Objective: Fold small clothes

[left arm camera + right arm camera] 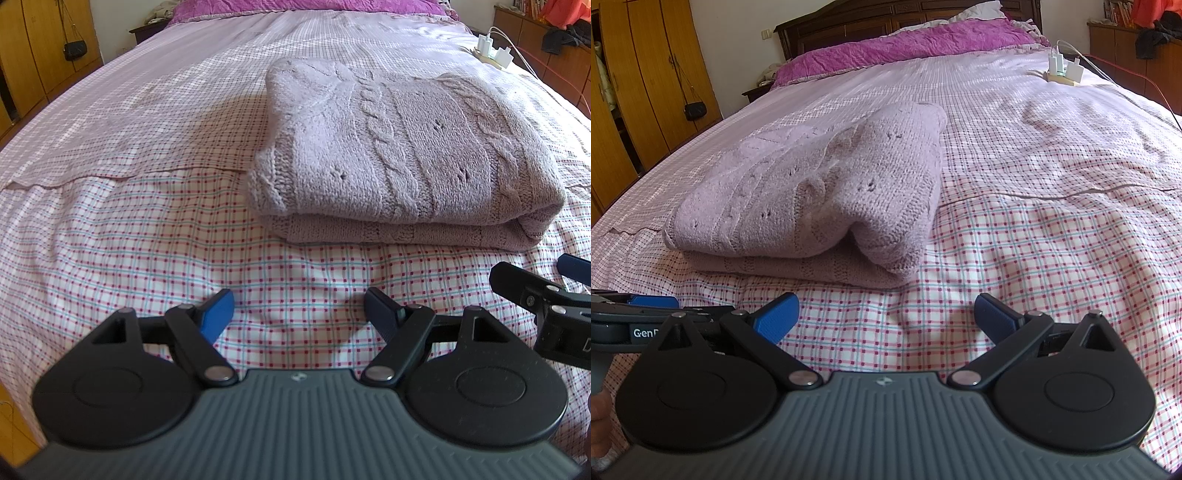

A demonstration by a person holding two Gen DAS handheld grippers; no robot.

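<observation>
Folded lilac sweater [402, 155] lies on the bed [147, 229], middle of the near half, fold edge facing the tools. Left tool [299, 314] sits just short of it, spread wide, holding nothing. Right tool [886, 317] beside it, also wide and empty, sweater ahead to its left, not touching.

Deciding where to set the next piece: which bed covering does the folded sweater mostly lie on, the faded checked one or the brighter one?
The sweater lies mostly on the faded sheet; only its near folded edge overlaps the brighter red-and-teal one.
</observation>
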